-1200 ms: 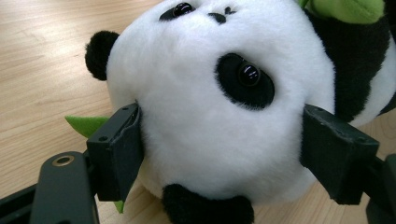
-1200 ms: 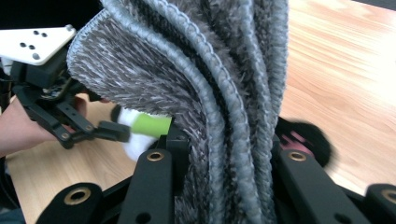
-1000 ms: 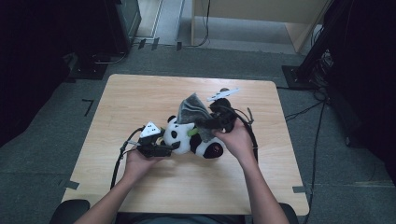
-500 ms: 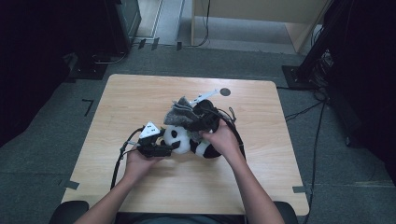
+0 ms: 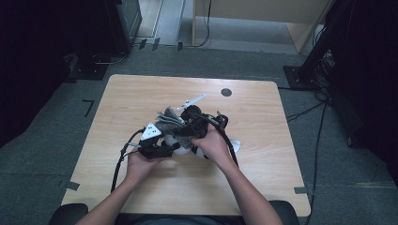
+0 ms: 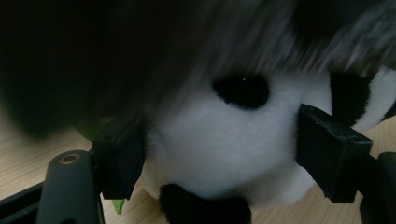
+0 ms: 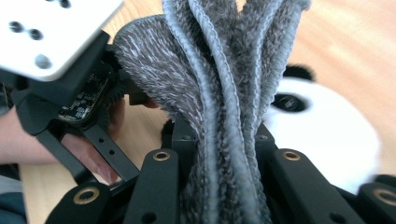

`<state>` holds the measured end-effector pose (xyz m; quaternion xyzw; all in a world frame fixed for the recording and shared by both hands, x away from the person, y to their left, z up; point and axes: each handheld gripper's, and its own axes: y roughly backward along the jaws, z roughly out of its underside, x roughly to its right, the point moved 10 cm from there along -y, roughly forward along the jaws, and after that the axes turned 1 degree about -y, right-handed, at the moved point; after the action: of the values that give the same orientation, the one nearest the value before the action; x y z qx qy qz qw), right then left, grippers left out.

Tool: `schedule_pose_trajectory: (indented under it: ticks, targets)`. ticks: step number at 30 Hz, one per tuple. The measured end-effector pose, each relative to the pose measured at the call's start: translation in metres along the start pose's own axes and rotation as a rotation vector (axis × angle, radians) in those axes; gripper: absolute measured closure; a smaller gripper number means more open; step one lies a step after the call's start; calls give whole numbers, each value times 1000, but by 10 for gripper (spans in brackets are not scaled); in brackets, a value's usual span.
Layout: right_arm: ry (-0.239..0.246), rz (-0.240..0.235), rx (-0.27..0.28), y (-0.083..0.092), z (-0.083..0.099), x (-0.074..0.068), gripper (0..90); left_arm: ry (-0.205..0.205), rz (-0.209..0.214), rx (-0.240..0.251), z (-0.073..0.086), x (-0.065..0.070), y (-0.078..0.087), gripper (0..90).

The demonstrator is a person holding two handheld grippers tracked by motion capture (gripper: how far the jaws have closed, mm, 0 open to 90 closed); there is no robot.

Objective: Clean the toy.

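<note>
A black-and-white panda plush (image 6: 210, 135) lies on the wooden table (image 5: 141, 93). My left gripper (image 6: 223, 156) is shut on its head, with a pad pressed into each side. In the high view the panda (image 5: 182, 143) sits between both hands, with the left gripper (image 5: 164, 146) at its left. My right gripper (image 7: 219, 154) is shut on a bunched grey cloth (image 7: 219, 84), whose folds stand up between the jaws. That cloth (image 5: 166, 117) hangs over the panda's head, with the right gripper (image 5: 187, 125) just to its right. The panda's face (image 7: 322, 135) shows behind the cloth.
A small black round mark (image 5: 226, 92) sits on the table near the far edge. Cables trail from both grippers over the tabletop. Dark equipment stands on the floor at left and right, and a wooden cabinet (image 5: 263, 18) is beyond the table.
My right hand has come left and down with the grey cloth, bringing it from beside the panda to over its head. The left hand and the panda have stayed in place.
</note>
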<state>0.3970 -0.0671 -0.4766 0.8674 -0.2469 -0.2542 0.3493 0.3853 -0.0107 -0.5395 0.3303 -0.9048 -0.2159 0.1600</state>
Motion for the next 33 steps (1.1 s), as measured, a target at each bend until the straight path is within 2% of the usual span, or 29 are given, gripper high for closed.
schedule_pose_trajectory:
  ticks: [2, 4, 7, 11, 13, 16, 17, 19, 20, 23, 27, 30, 33]
  targets:
    - [7, -4, 17, -1, 1, 6, 731, 13, 1, 12, -1, -1, -1, 240]
    - [20, 33, 28, 3, 0, 11, 727, 26, 0, 6, -2, 0, -2, 252]
    - [27, 53, 29, 8, 1, 16, 723, -5, -8, -11, -1, 0, -4, 259]
    - [19, 78, 30, 17, 2, 26, 721, 0, -6, -15, -2, 0, -5, 259]
    - [14, 108, 33, 24, 2, 33, 722, 5, -3, -17, -1, -1, -5, 259]
    - [-26, 164, 28, 36, 7, 51, 729, 0, 2, -20, -1, -1, -5, 259]
    - [-48, 167, 26, 39, 10, 58, 730, -7, 2, -21, -1, -1, -5, 259]
    - [-99, 128, 44, 43, 14, 66, 731, -21, 5, -13, -1, -1, -5, 258]
    - [-118, 126, 51, 44, 15, 69, 730, -22, 9, -5, -1, -1, -5, 257]
    - [-137, 93, 74, 50, 12, 62, 734, -16, 14, 10, -2, -1, -6, 254]
    - [-96, 67, 96, 53, 1, 40, 734, -11, 11, 20, -3, -1, -6, 254]
    - [-68, 33, 96, 45, -6, 20, 734, -4, 12, 25, -4, -1, -5, 254]
    - [-51, -1, 60, 25, -5, 7, 734, 3, 10, 30, -5, 0, -5, 254]
